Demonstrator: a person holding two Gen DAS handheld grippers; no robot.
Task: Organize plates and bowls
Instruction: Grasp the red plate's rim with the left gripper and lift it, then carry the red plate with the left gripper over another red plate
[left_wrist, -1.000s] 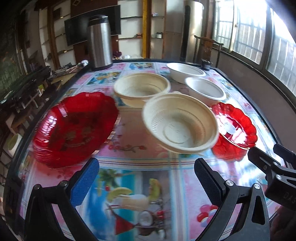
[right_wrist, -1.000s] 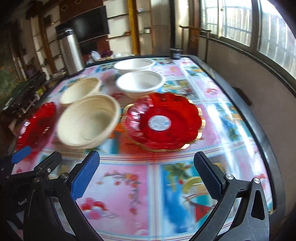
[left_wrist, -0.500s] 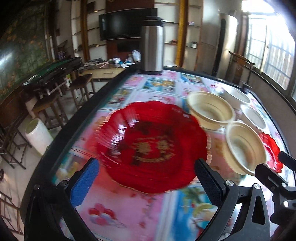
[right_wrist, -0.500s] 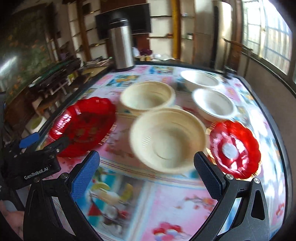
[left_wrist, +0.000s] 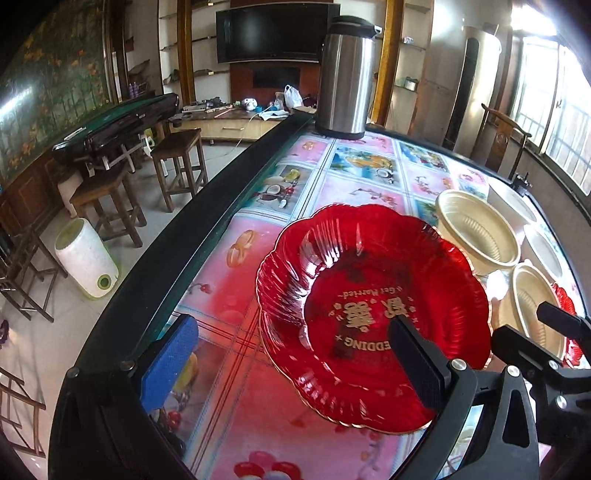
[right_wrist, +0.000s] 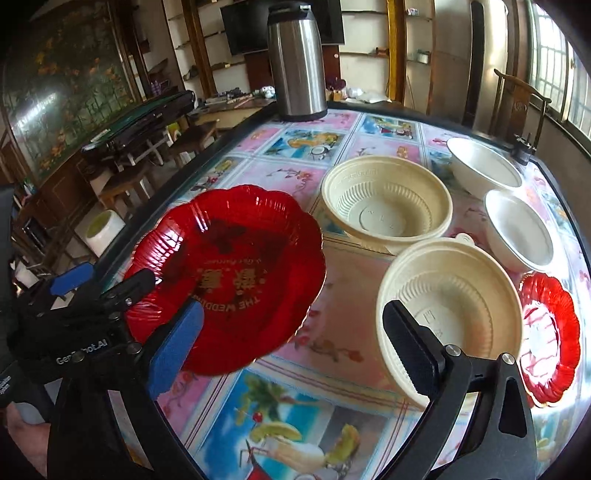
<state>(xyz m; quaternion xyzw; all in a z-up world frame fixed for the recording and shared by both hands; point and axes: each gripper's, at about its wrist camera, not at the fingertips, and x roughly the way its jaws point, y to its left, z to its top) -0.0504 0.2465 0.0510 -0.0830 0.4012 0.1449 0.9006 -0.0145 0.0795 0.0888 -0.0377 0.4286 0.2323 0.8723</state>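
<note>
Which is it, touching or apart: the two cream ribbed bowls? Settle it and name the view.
Apart. The right wrist view shows a strip of patterned tablecloth between the far cream bowl and the near cream bowl; only the near bowl's small rim tab reaches toward it.

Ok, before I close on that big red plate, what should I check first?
1. left tongs open and empty: ok.
2. right tongs open and empty: ok.
3. large red plate has nothing on it: ok.
4. Plate rim squarely between the left tongs: cannot tell; one finger sits over the plate, the other well outside it.
5. small red plate bare, ready to be stacked on: ok.
6. near cream bowl and far cream bowl nested: not ok, they are apart.
</note>
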